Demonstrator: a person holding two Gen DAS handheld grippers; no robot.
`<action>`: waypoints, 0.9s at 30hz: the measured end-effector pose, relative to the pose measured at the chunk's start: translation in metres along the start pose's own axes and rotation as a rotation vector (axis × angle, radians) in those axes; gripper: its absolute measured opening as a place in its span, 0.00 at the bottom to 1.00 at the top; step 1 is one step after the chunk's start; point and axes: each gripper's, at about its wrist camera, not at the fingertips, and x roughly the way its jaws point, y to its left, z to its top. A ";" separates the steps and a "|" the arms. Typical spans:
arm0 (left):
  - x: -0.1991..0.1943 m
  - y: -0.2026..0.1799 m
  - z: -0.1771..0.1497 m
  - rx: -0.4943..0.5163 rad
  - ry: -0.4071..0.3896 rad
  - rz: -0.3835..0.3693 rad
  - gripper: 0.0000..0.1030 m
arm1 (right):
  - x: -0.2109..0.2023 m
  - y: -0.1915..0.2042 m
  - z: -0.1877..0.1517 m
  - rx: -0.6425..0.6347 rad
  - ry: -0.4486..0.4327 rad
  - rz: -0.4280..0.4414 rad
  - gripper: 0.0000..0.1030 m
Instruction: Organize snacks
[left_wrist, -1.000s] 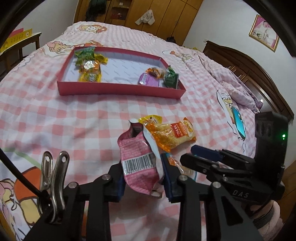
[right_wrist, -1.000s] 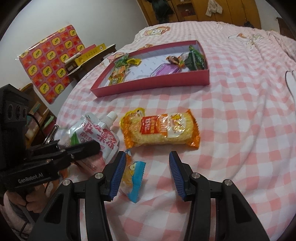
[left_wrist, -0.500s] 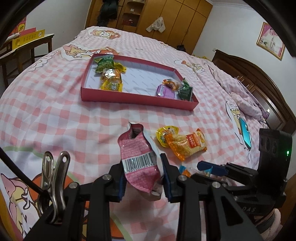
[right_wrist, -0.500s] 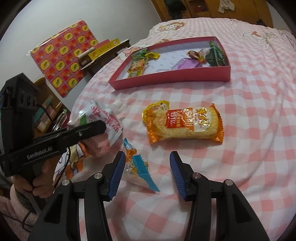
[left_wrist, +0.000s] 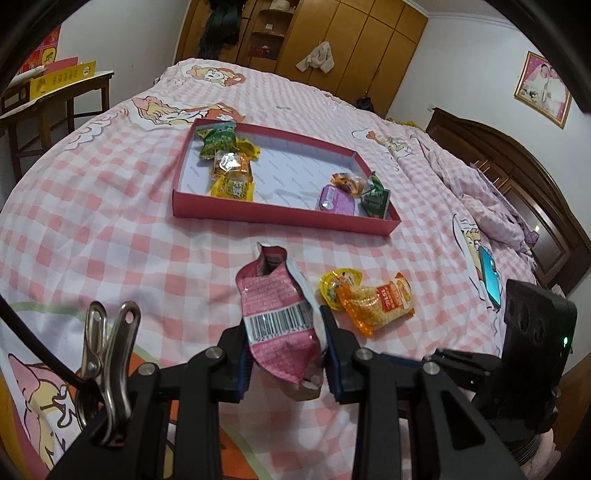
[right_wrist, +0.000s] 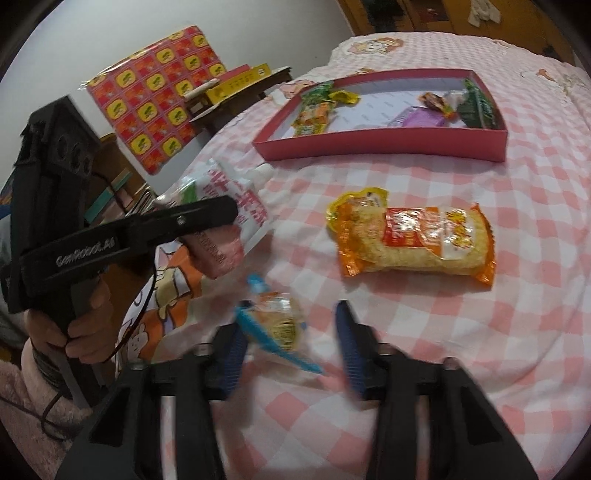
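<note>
My left gripper (left_wrist: 286, 345) is clamped on a pink foil spouted pouch with a barcode (left_wrist: 279, 314), lifted clear of the pink-and-white checked bedspread (left_wrist: 110, 236). My right gripper (right_wrist: 291, 341) stands spread wide, low over the bed, with a small blue-edged clear snack packet (right_wrist: 275, 325) between its blue pads, nearer the left one (that view is blurred, so I cannot tell whether it touches). Just beyond lies an orange crinkled packet of noodle snack (right_wrist: 413, 240), flat on the checks. Farther up the bed sits a shallow red cardboard tray (left_wrist: 280, 216), with green and yellow packets (left_wrist: 227, 162) at its left end and a purple one (left_wrist: 338, 199) beside a dark green one at its right. Wooden wardrobes (left_wrist: 343, 44) line the far wall, a dark headboard (left_wrist: 517, 166) stands on the right, and a framed picture (left_wrist: 543, 88) hangs above it.
</note>
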 end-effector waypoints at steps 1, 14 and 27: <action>-0.001 0.000 0.002 -0.003 -0.004 -0.001 0.32 | 0.001 0.001 0.001 -0.007 -0.004 0.005 0.28; 0.001 -0.007 0.032 0.034 -0.056 0.006 0.32 | -0.018 0.003 0.015 -0.010 -0.057 0.039 0.24; 0.025 -0.005 0.073 0.054 -0.081 0.023 0.32 | -0.027 -0.009 0.045 -0.003 -0.091 -0.022 0.24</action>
